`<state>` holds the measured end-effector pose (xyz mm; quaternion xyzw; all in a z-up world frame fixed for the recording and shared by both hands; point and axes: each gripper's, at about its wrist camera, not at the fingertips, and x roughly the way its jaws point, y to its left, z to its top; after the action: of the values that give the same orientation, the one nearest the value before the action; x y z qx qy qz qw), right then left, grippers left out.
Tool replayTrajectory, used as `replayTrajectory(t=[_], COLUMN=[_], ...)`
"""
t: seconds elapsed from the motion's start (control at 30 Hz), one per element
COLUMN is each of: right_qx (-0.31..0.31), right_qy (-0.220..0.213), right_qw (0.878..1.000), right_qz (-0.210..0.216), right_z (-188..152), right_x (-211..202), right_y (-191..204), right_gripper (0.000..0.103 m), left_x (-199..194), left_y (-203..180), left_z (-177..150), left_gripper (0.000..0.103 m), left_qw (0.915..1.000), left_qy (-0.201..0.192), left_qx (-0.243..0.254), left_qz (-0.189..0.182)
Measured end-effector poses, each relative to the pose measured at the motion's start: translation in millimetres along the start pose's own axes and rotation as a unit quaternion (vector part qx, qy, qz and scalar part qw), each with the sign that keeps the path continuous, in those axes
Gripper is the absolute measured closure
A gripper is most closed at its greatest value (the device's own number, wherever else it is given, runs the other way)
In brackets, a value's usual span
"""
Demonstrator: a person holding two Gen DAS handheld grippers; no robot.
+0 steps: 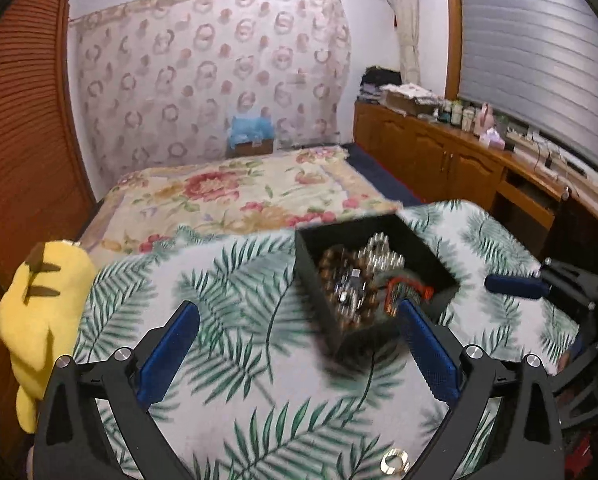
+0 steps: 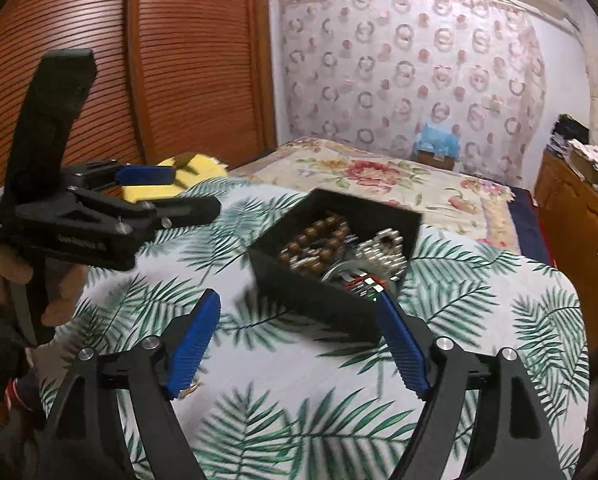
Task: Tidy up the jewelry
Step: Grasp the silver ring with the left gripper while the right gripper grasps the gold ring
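Note:
A black open box [image 1: 427,250] [image 2: 299,292] stands on the palm-leaf cloth. It holds brown bead bracelets [image 1: 339,280] [image 2: 315,240], a silver bead piece [image 1: 381,254] [image 2: 383,250] and a red piece [image 1: 409,286] [image 2: 365,282]. A small gold ring [image 1: 395,460] lies on the cloth near me; it also shows in the right wrist view [image 2: 189,390]. My left gripper [image 1: 297,312] is open and empty, hovering just short of the box. My right gripper [image 2: 299,302] is open and empty, its right fingertip close to the box's near corner.
The palm-leaf cloth [image 1: 227,280] covers a table in front of a floral bed [image 1: 235,196]. A yellow plush toy [image 1: 39,312] sits at the table's left edge. Wooden cabinets [image 1: 459,160] with clutter run along the right. Slatted wooden doors [image 2: 159,60] stand at the left.

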<state>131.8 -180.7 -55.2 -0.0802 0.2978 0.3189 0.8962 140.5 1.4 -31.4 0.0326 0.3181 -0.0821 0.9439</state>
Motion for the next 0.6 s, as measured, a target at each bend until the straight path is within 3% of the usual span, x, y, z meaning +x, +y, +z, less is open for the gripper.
replayTrajectory(t=[0.3, 0.5, 0.6], right_qx=[-0.048, -0.071, -0.077], right_qy=[0.023, 0.07, 0.096], right_qw=[0.999, 0.994, 0.991], right_qz=[0.009, 0.045, 0.058], right_z=[-24, -35, -40], right_x=[7, 17, 27], right_y=[36, 56, 65], right_gripper=[0.017, 0.017, 0.031], left_x=[4, 5, 5], left_y=[20, 30, 31], left_z=[-55, -84, -92], left_gripper=[0.008, 0.008, 0.008], left_qw=[0.9982, 0.9949, 0.9937], left_qy=[0.06, 0.101, 0.111], left_qx=[-0.006, 0.008, 0.015], left_qz=[0.002, -0.002, -0.003])
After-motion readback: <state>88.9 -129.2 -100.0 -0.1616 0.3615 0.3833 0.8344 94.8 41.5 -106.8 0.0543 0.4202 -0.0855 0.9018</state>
